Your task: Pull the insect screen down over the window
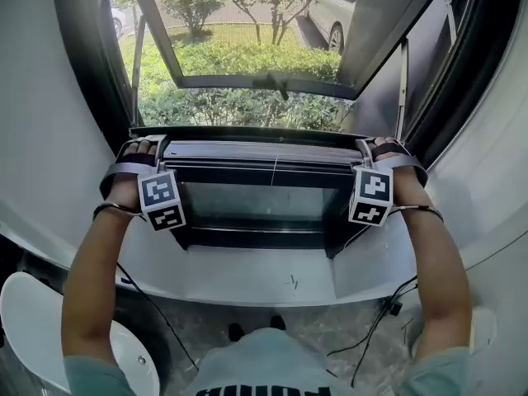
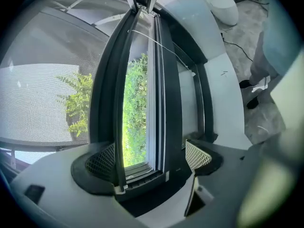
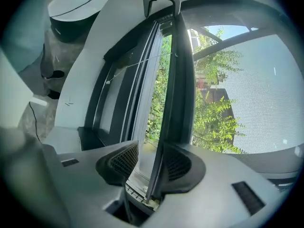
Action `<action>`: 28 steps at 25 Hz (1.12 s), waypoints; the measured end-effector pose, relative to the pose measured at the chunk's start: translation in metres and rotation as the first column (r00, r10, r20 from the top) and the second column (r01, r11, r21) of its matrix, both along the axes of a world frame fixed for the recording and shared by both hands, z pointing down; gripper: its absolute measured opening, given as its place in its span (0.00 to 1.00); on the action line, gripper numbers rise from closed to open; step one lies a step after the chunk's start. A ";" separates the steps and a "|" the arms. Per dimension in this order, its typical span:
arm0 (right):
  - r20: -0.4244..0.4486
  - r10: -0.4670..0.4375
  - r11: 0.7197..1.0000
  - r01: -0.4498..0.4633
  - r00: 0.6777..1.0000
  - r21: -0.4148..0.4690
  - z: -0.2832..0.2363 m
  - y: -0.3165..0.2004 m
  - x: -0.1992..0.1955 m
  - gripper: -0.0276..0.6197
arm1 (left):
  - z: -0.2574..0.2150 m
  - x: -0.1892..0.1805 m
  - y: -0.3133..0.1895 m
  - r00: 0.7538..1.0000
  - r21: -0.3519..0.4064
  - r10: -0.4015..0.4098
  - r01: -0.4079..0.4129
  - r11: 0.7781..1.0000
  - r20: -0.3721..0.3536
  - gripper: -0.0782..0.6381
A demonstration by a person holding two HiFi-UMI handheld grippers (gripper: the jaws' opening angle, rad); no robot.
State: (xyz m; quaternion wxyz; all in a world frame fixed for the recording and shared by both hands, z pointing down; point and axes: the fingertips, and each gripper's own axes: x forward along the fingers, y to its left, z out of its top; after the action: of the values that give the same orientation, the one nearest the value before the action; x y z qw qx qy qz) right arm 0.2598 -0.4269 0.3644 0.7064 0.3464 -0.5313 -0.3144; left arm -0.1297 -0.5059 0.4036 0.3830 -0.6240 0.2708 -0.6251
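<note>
Screen position: the insect screen [image 2: 42, 89] hangs drawn most of the way down the window [image 1: 256, 238]. Its dark pull bar [image 1: 264, 151] crosses the middle of the head view. A strip of window below the bar is not yet covered, above the white sill [image 1: 247, 275].
Left gripper: the left gripper [image 1: 153, 145] sits on the bar's end at centre left. Its fingers [image 2: 197, 155] stand spread wide astride the bar, one against the thin black lip and the other just beside the rail, not pinching.
Right gripper: the right gripper [image 1: 365, 147] sits on the opposite end at centre right. Its fingers [image 3: 124, 159] are likewise spread, with the lip standing between them, close to the far one.
Mesh: fine, grey and see-through. It is likely light, soft and easy to tear or crease, so it is no place for a hold.
Bar: stiff, narrow and smooth. It probably slides in side tracks against a spring roller, so the pull should feel elastic rather than heavy.
Where to hold: both ends of the bar, hooked over the lip.
Caution: an uneven pull may skew the bar and jam it. A slip off the smooth lip may let it snap upward.
</note>
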 end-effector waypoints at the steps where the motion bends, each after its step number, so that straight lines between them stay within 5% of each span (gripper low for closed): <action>1: 0.005 0.000 1.000 0.000 1.000 0.002 0.006 -0.001 0.000 0.30 | 0.006 0.000 0.000 1.000 -0.001 -0.003 0.003 1.000 -0.001 0.74; 12: 0.058 0.002 0.995 -0.008 0.998 0.103 0.026 -0.008 0.003 0.30 | 0.026 0.003 -0.010 0.999 0.051 -0.034 0.035 0.998 -0.015 0.74; 28: 0.028 0.006 1.000 -0.006 1.000 0.013 0.086 0.000 0.003 0.30 | 0.086 0.004 -0.001 0.999 0.002 -0.041 0.041 0.999 -0.009 0.74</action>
State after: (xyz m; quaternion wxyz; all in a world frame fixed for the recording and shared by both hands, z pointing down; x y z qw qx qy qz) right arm 0.2631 -0.4266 0.4502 0.6976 0.3569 -0.5378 -0.3109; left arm -0.1254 -0.5071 0.4894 0.3697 -0.6205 0.2857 -0.6298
